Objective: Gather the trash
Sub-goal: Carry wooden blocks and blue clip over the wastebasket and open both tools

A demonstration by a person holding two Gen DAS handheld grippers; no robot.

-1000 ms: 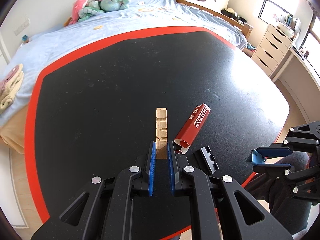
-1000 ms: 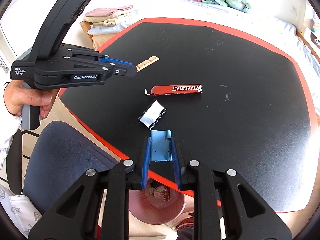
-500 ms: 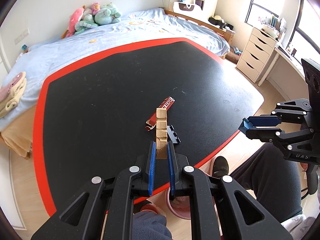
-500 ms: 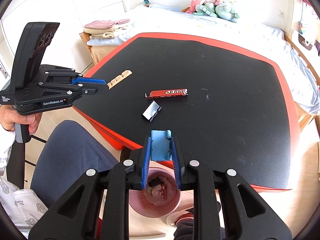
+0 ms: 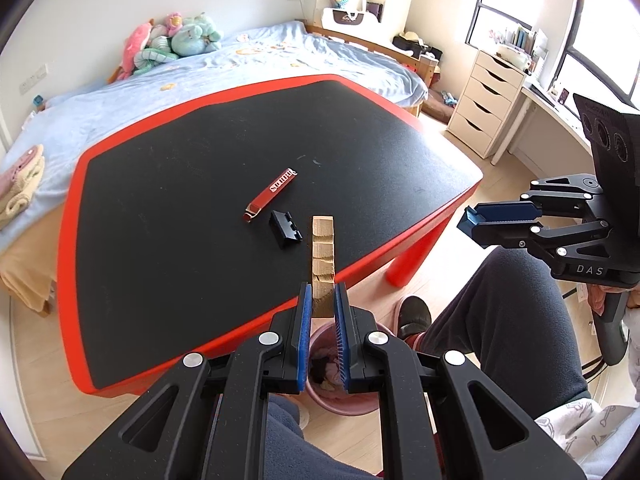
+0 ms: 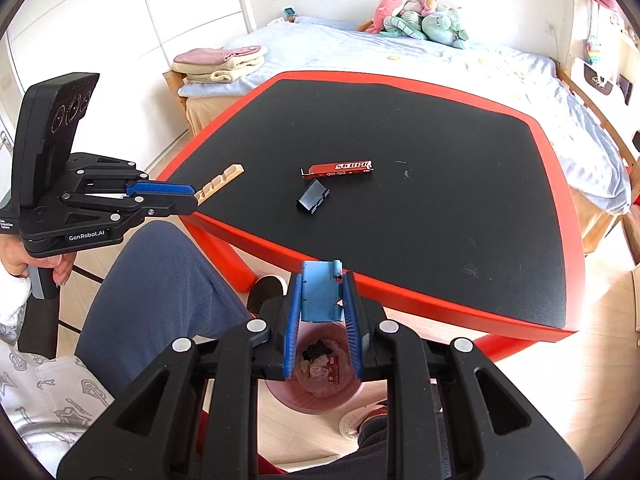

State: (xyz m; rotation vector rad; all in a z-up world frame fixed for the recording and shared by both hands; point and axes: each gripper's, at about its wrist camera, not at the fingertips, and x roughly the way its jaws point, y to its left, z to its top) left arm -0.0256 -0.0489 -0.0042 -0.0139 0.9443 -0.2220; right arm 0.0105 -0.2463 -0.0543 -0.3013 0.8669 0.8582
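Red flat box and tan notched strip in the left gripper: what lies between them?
In the left wrist view, a small black box lies between the red flat box and the tan notched strip.

I see a black table top (image 5: 200, 184) with a red rim. On it lie a red wrapper (image 5: 271, 195) with white lettering and a glossy black box (image 6: 312, 197). My left gripper (image 5: 322, 312), black with blue pads, holds a tan notched strip (image 5: 322, 256). My right gripper (image 6: 323, 304) holds a blue piece (image 6: 320, 296). The bin (image 6: 316, 372) is pink.
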